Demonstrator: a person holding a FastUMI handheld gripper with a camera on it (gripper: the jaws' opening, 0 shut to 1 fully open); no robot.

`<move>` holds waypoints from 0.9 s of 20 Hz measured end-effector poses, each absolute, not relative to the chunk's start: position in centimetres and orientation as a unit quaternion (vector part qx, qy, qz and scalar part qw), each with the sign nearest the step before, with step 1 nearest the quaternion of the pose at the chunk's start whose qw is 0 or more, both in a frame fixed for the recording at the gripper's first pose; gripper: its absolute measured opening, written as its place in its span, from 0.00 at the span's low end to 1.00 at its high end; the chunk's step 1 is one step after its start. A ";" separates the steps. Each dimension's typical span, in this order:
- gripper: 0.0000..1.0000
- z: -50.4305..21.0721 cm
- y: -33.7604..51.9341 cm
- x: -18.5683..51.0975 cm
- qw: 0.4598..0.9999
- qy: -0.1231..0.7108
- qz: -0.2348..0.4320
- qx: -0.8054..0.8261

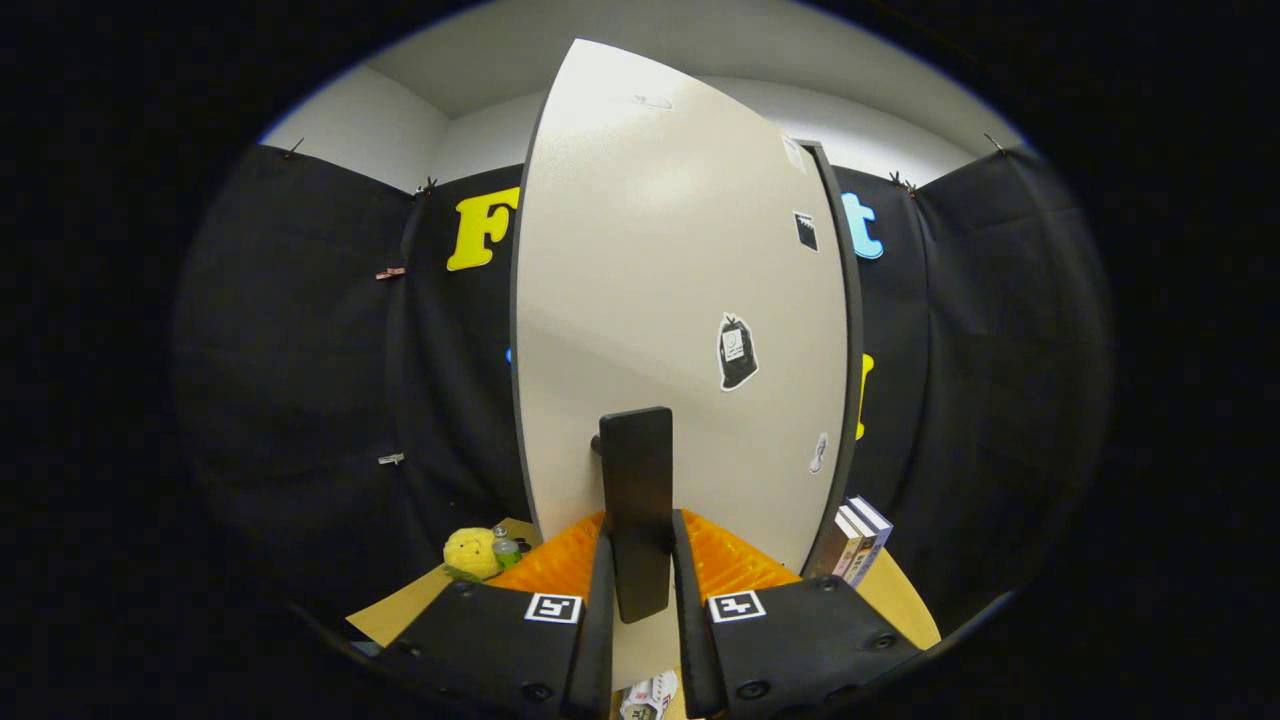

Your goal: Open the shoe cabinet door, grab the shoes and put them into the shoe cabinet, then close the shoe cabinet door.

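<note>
Gripper (640,580) clamped on the door handle (636,500).
Both fingers press the black handle of the pale shoe cabinet door (660,300); books (858,540) stand right of the door.

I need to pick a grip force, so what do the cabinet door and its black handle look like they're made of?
The door looks like laminated board: a matte off-white face with soft glare and a dark edge band. The handle, held between the gripper's fingers, looks like matte black plastic or painted metal; I cannot tell which.

Bright overhead light glares on the pale cabinet door (680,300); edges bow with fisheye distortion, focus sharp.
</note>
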State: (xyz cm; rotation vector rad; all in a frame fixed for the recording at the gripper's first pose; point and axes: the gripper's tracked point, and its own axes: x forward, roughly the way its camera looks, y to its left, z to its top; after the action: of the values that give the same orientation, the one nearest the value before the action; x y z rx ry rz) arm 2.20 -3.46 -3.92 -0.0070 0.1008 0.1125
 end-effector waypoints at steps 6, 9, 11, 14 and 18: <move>0.31 -3.3 -9.1 -0.8 0.998 0.047 0.036 -0.006; 0.31 -2.7 -11.6 -1.5 0.999 0.040 0.022 -0.009; 0.31 -2.2 -13.0 -1.8 0.999 0.033 0.013 -0.006; 0.27 -2.1 -16.5 -1.7 0.999 0.028 -0.017 -0.007; 0.25 -1.7 -20.5 -3.2 0.999 0.021 -0.039 0.003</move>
State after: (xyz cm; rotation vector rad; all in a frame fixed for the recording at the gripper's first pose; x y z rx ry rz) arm -3.18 -20.53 -1.66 0.0070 0.0416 -0.0775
